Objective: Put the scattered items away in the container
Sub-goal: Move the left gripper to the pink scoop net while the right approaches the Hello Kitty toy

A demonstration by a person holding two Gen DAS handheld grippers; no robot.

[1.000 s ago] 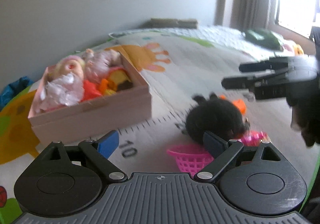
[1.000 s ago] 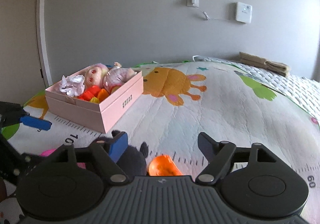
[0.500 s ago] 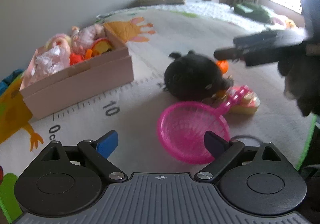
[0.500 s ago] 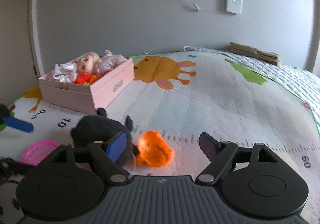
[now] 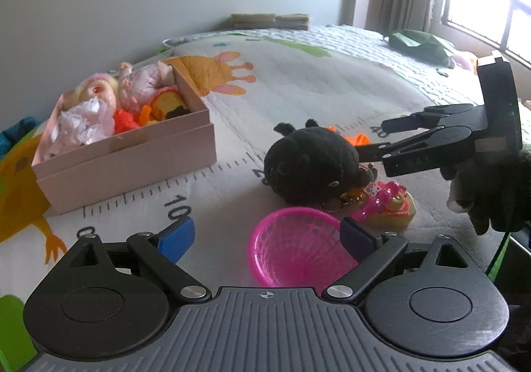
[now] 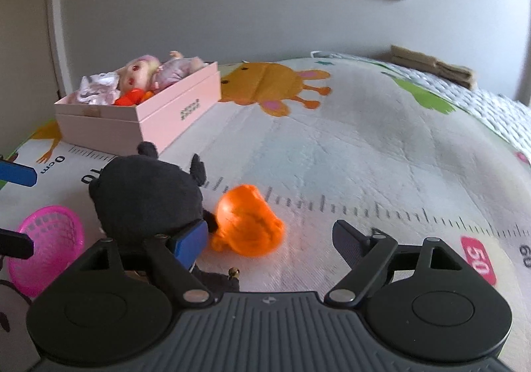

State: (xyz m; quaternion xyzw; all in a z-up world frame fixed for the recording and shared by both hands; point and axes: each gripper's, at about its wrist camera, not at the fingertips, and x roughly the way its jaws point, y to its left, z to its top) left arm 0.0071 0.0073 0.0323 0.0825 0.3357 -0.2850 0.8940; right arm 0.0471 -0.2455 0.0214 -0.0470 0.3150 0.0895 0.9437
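right claw (image 6: 268,239) spread wide and empty, orange toy (image 6: 247,221) at its 11 o'clock, likely for grabbing; left claw (image 5: 267,236) wide over the pink basket (image 5: 298,247).

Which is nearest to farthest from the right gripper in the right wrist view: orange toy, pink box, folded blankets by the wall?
From the right gripper, jaws open with nothing between them:
1. Orange toy, just ahead of the fingertips, slightly left.
2. Pink box, farther back on the left of the mat.
3. Folded blankets, far right against the wall.
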